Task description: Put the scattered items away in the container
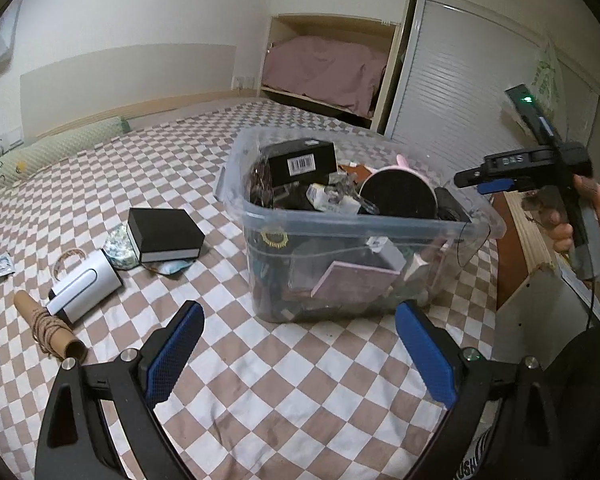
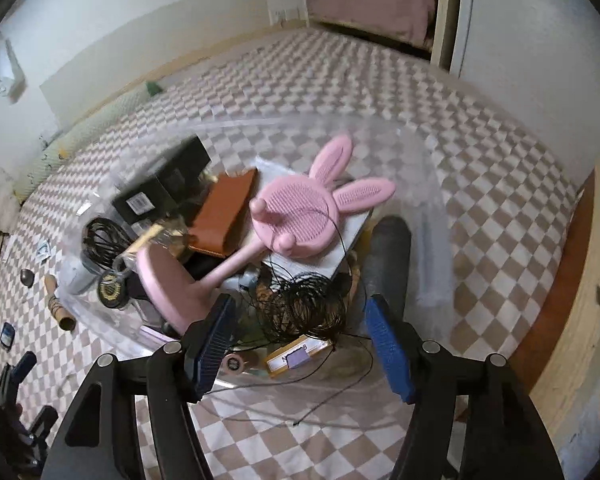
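Observation:
A clear plastic bin (image 1: 352, 232) stands on the checkered bed, full of items; it also shows in the right wrist view (image 2: 432, 240). My left gripper (image 1: 300, 344) is open and empty, low in front of the bin. My right gripper (image 2: 300, 340) is open and empty above the bin's near side, over a coil of black wire (image 2: 308, 312) and a pink bunny mirror (image 2: 300, 220); it shows in the left wrist view (image 1: 488, 184) at the bin's right. Left of the bin lie a black box (image 1: 164, 234), a white device (image 1: 84, 284) and a cardboard tube wound with twine (image 1: 48, 328).
A patterned pouch (image 1: 118, 248), a ring (image 1: 68, 260) and a small packet (image 1: 2, 264) lie near the black box. A long green bolster (image 1: 52, 152) lies along the far wall. A wooden bedside unit (image 1: 536, 268) stands right of the bin. A closet (image 1: 324, 72) is behind.

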### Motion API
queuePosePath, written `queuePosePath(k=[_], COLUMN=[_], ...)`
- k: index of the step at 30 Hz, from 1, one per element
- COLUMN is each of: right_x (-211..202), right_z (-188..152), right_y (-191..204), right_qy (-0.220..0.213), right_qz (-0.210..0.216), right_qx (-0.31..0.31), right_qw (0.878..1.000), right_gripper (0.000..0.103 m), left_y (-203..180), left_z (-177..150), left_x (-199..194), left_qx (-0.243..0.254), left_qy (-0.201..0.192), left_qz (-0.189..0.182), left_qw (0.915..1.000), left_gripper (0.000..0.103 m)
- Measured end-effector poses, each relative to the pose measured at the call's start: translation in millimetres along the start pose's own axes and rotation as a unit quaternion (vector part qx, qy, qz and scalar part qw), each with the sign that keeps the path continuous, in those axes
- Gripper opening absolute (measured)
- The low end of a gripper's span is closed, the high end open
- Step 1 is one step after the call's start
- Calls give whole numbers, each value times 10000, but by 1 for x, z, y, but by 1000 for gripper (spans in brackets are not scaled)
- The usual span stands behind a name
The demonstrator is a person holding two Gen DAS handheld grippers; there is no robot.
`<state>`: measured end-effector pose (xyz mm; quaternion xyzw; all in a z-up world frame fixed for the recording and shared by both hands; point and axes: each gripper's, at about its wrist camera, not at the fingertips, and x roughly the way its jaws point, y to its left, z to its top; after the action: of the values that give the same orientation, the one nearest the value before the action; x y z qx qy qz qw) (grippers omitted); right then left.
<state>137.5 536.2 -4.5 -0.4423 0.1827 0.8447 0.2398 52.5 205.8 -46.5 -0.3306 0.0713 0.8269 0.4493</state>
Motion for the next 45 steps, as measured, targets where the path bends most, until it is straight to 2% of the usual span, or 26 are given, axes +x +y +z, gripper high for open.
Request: queuePosePath(k=[8,10,12,13,18,25,30,36,45], right_x=[-42,-48,-56,-60,-76,-95,-91,-90,-86], right_z=[-27,-37,-48,-53,-77,-107,-117,-132,-143], right_y=[29,35,40,42,53,65,82,93,91], right_qy=[-931,-1088,-1261,-1359,-1920,-2609,-2702,-2785,-2684], right_qz=[190,199,227,260,182,195,-64,-217,-152], right_qx=[-268,-261,-246,-252,-441,-467,-832,-974,-839], right_qw=[9951,9935,9915,9901,9802,9640,9592,9552,9595], right_gripper=[68,74,97,99,103,103,103,103,103], left_y=[-17,-21,-24,-25,-25,-21,-16,-15,-14], left_z=[8,8,8,8,6,5,1,-6,-11], left_x=[-19,-24,-28,-30,-43,-64,-76,-85,-95], left_qx=[252,307,360,384,367,208,70,89,117], left_qy=[-261,-328,-381,-401,-483,-656,-661,-681,-671], left_qz=[312,355,414,451,619,777,882,1028,1083], left_qw=[9989,9984,9978,9974,9962,9946,9939,9923,9918], left_gripper=[97,97,97,97,97,97,97,98,98])
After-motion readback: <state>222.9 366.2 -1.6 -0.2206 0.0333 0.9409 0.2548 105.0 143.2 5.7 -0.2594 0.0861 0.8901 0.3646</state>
